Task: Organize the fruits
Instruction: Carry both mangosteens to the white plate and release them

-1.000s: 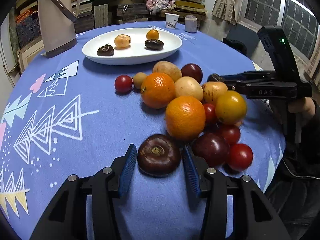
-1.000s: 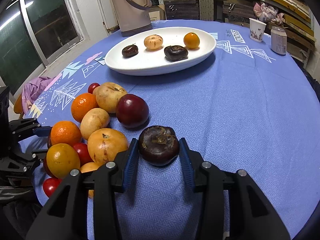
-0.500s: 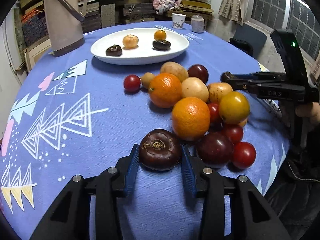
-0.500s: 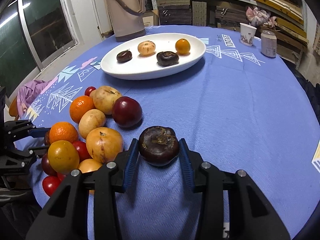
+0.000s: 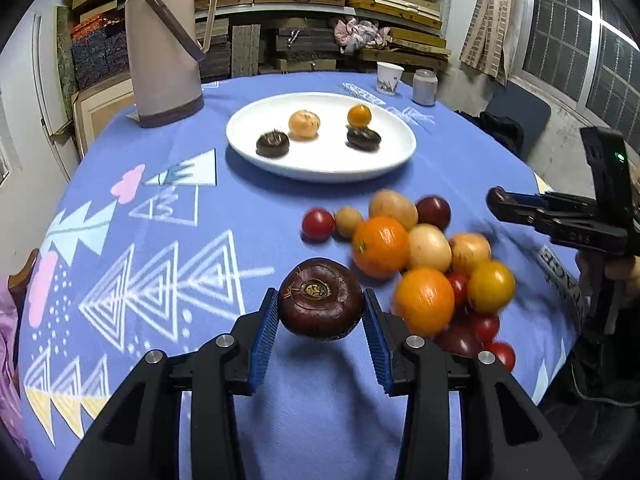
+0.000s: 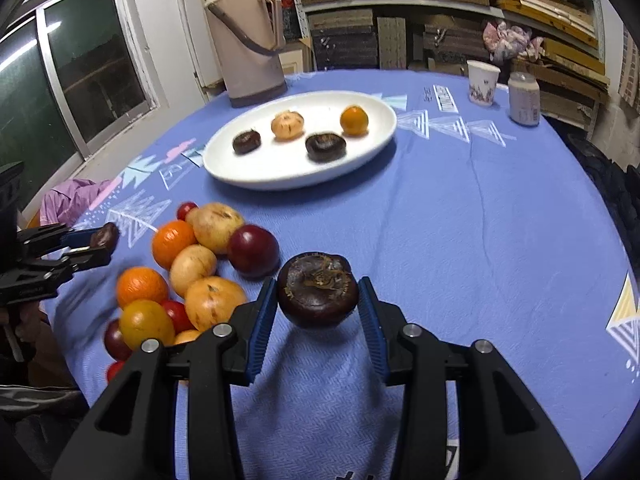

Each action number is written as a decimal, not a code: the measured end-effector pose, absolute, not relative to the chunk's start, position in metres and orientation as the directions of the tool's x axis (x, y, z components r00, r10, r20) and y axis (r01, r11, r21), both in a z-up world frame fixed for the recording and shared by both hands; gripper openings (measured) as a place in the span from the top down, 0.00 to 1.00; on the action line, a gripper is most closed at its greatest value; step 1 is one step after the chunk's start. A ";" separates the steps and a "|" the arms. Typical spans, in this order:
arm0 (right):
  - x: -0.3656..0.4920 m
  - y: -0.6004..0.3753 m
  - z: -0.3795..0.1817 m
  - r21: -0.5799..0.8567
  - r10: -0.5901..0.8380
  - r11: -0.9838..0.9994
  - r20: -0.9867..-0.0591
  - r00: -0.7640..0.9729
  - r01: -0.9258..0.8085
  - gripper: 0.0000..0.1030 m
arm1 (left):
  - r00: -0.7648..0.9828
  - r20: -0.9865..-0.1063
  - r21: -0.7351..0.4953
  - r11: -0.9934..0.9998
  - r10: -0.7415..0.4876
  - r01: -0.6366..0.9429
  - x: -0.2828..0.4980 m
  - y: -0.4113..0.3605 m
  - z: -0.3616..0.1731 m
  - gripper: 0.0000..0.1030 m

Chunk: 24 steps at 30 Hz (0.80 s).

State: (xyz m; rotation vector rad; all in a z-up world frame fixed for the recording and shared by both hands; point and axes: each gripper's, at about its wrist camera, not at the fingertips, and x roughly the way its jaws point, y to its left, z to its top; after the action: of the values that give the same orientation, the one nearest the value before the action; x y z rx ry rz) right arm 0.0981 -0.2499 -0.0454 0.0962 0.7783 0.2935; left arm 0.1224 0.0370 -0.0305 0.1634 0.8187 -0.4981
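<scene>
My left gripper (image 5: 319, 296) is shut on a dark brown fruit (image 5: 320, 312), which hangs a little above the blue tablecloth with its shadow underneath. My right gripper (image 6: 318, 286) is shut on a second dark brown fruit (image 6: 318, 300), also clear of the cloth. A heap of loose fruit (image 5: 424, 264) with oranges, tomatoes, plums and pale fruits lies between the two grippers. Farther back, the white plate (image 5: 320, 174) carries two dark fruits, a pale one and a small orange. In the right wrist view the left gripper (image 6: 102, 242) shows at the left edge, past the heap (image 6: 192, 268).
A tall beige thermos (image 5: 164, 40) stands behind the plate at the left. A paper cup (image 5: 389, 77) and a small jar (image 5: 425, 87) stand at the table's far edge. Pink cloth (image 6: 68, 200) hangs beyond the table's left side. Shelves fill the back wall.
The left jaws have closed on the dark fruit and lifted it off the cloth. The right gripper has also risen with its fruit. Both views have tilted up toward the plate.
</scene>
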 end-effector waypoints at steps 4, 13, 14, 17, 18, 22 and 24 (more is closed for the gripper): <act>0.104 -0.251 -0.023 0.189 0.311 0.950 -0.641 0.702 -0.249 0.61 | 0.592 -0.715 -0.044 0.870 -0.371 0.492 0.143 0.031 -0.017 0.59; 0.160 -0.234 0.012 0.131 0.300 0.951 -0.605 0.738 -0.279 0.61 | 0.621 -0.683 -0.023 0.862 -0.383 0.506 0.201 -0.006 0.007 0.59; 0.169 -0.230 0.013 0.123 0.297 0.951 -0.608 0.737 -0.282 0.61 | 0.626 -0.684 -0.023 0.869 -0.374 0.494 0.210 -0.008 0.008 0.59; 0.195 -0.220 0.013 0.108 0.292 0.951 -0.618 0.730 -0.289 0.61 | 0.623 -0.694 -0.036 0.882 -0.361 0.471 0.234 -0.016 0.007 0.59; 0.205 -0.218 0.012 0.113 0.296 0.950 -0.620 0.727 -0.291 0.61 | 0.615 -0.696 -0.051 0.880 -0.370 0.472 0.243 -0.018 0.005 0.59; 0.240 -0.208 0.003 0.125 0.298 0.950 -0.642 0.706 -0.287 0.61 | 0.598 -0.703 -0.098 0.886 -0.384 0.454 0.271 -0.024 -0.005 0.59; 0.256 -0.202 -0.006 0.131 0.297 0.950 -0.661 0.689 -0.284 0.61 | 0.587 -0.710 -0.126 0.890 -0.389 0.437 0.284 -0.024 -0.011 0.59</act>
State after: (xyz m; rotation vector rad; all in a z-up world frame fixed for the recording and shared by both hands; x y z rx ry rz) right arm 0.2565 -0.2020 -0.0064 0.0189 0.7432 0.3249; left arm 0.2835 -0.0239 -0.0108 0.0640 0.8112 -0.4817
